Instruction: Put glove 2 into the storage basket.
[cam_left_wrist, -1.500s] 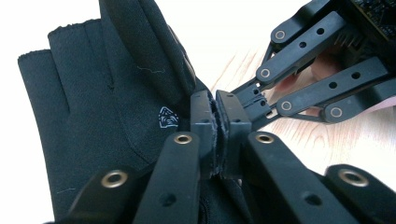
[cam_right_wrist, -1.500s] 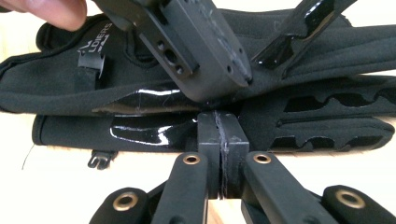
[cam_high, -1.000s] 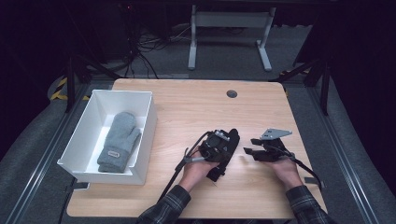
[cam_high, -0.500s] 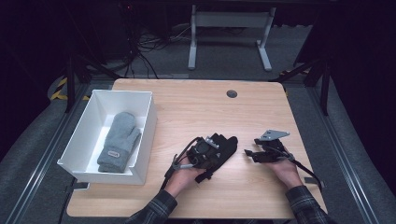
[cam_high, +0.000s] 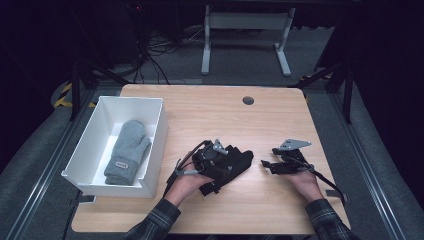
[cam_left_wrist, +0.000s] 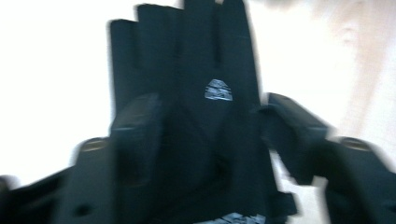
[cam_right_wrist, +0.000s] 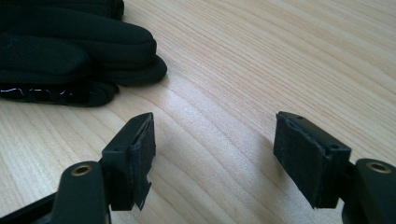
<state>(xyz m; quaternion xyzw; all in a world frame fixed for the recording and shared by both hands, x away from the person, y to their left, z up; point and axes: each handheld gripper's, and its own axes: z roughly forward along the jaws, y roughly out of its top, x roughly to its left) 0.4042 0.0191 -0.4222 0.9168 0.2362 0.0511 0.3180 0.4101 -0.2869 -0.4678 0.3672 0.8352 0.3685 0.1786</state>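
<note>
The left hand-held gripper (cam_left_wrist: 205, 140) has its two black jaws spread to either side of a black glove (cam_left_wrist: 196, 93), fingers pointing away. A small silver logo (cam_left_wrist: 218, 89) marks the glove. Pale wooden tabletop (cam_left_wrist: 355, 70) shows at right; the picture is blurred.

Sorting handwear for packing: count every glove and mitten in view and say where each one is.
2. A grey mitten lies in the white bin. A black glove lies on the table, between the left gripper jaws. Another could hide beneath it.
</note>
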